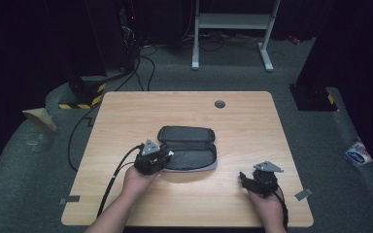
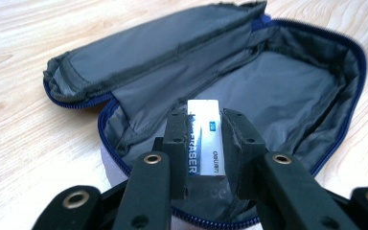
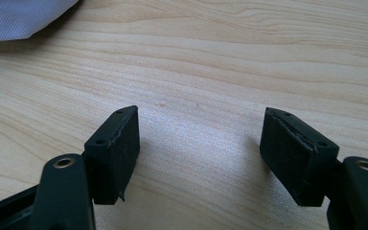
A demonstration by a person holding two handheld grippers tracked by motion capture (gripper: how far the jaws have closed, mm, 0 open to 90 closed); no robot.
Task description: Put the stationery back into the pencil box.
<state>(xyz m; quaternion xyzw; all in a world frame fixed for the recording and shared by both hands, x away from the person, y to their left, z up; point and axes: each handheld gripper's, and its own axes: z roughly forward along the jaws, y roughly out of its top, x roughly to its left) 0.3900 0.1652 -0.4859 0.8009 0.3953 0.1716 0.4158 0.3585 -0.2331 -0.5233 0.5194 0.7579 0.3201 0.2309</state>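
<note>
Left claw: left gripper [image 2: 206, 143] squeezes the small white block eraser [image 2: 204, 139].
Right claw: right gripper [image 3: 199, 148] spread wide, empty.
Tip: lower slowly into the open grey cloth pencil case [image 2: 278, 91], then let go.

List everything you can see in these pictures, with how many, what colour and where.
pencil case: one, grey with blue zip, unzipped and lying open mid-table
eraser: one, white with blue sleeve, clamped in the left gripper over the open case
table: one, light wood
grommet: one, grey, far edge of the table
stand: one, white, on the floor behind
left gripper: one, black, shut on the eraser at the case's near left end
right gripper: one, black, open over bare wood, near right
</note>
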